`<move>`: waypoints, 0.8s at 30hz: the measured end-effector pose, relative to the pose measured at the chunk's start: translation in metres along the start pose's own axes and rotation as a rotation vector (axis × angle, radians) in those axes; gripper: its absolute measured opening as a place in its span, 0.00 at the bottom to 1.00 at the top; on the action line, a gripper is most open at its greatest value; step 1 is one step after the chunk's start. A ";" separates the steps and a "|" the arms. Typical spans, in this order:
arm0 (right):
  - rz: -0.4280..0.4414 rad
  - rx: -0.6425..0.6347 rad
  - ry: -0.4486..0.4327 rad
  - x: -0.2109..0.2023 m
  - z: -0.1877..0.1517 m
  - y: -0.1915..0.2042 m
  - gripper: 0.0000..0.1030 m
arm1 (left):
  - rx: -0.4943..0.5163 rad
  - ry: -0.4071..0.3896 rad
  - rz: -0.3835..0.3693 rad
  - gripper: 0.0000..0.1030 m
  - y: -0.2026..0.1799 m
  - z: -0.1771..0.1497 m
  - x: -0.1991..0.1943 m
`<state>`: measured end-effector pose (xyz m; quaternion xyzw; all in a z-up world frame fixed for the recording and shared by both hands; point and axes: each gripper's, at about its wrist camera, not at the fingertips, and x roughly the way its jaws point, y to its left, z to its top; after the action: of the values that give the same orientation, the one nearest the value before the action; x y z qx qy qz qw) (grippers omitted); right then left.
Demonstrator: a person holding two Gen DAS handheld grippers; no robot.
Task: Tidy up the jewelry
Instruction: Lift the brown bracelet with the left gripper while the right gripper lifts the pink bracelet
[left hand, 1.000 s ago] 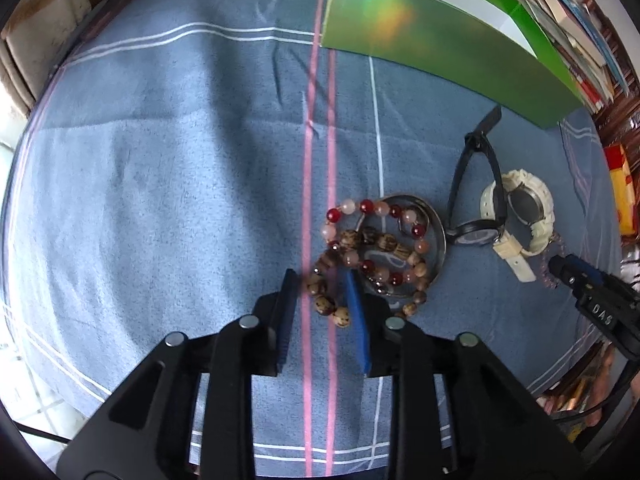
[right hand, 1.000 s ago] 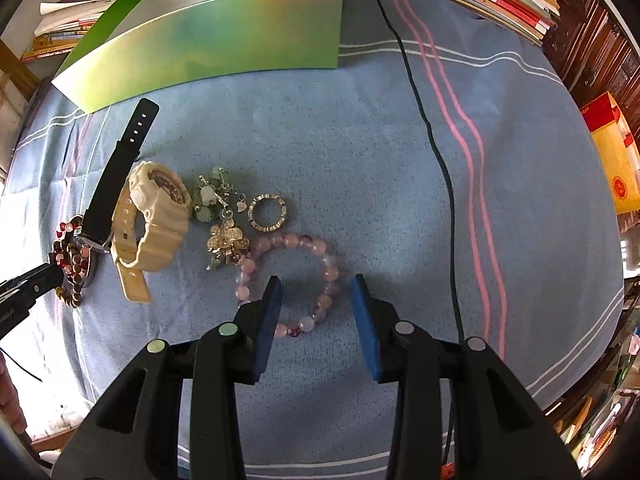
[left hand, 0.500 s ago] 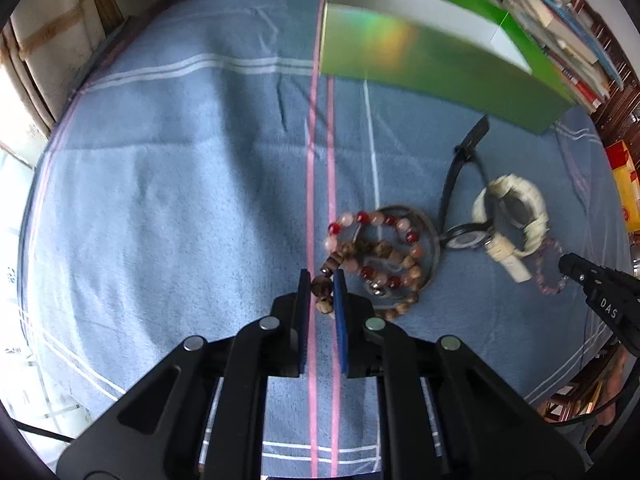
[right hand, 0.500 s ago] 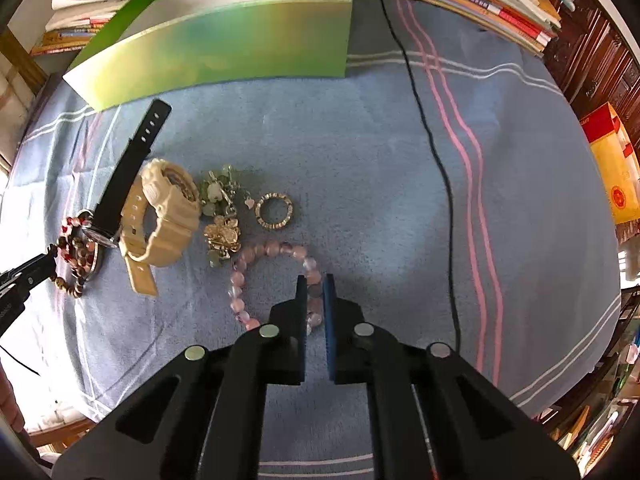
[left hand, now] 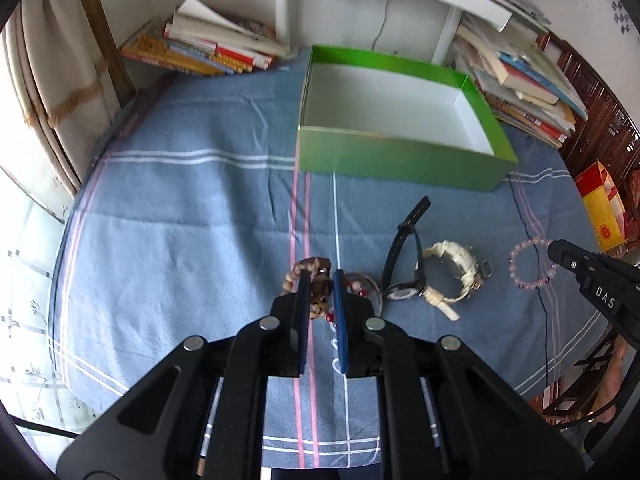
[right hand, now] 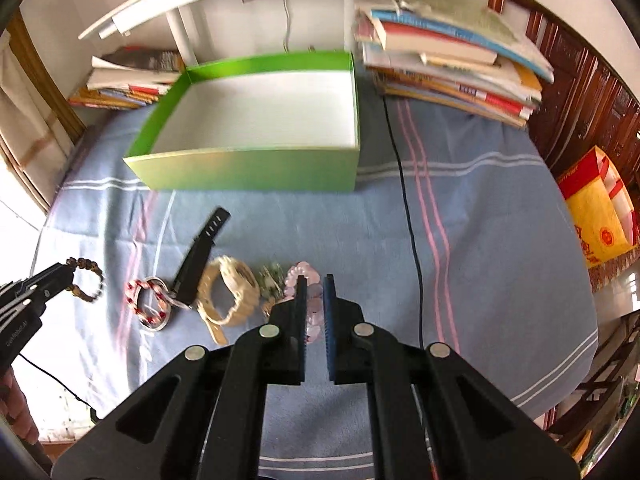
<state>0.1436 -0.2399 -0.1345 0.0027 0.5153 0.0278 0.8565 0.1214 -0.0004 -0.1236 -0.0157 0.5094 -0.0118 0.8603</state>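
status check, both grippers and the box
Left gripper shut on brown bead bracelet, right gripper shut on pink bead bracelet. Green box open, nothing visible inside. Watches between grippers and box.

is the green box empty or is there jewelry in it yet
Empty: the green box shows only bare white floor in both views, as far as its front wall lets you see.

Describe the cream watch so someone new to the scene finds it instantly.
Start at the open green box at the back of the blue cloth and come toward the camera to the row of jewelry. The cream watch lies right of the black-strapped watch; it is the only chunky, pale, buckled band there, while its neighbours are beaded or dark.
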 end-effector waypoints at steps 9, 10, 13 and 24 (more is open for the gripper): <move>0.010 -0.024 0.005 -0.003 0.000 0.004 0.08 | -0.004 -0.001 -0.005 0.11 -0.001 -0.003 -0.003; 0.011 -0.023 0.004 -0.003 0.000 0.005 0.08 | -0.004 -0.003 -0.005 0.11 -0.001 -0.003 -0.003; 0.008 -0.025 -0.005 -0.005 0.002 0.006 0.08 | 0.002 -0.014 -0.003 0.11 -0.002 -0.001 -0.007; 0.005 -0.029 0.009 -0.002 0.002 0.006 0.08 | 0.018 -0.002 0.000 0.11 -0.004 -0.002 -0.003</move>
<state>0.1447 -0.2339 -0.1317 -0.0085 0.5188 0.0371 0.8541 0.1186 -0.0044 -0.1220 -0.0080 0.5085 -0.0162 0.8609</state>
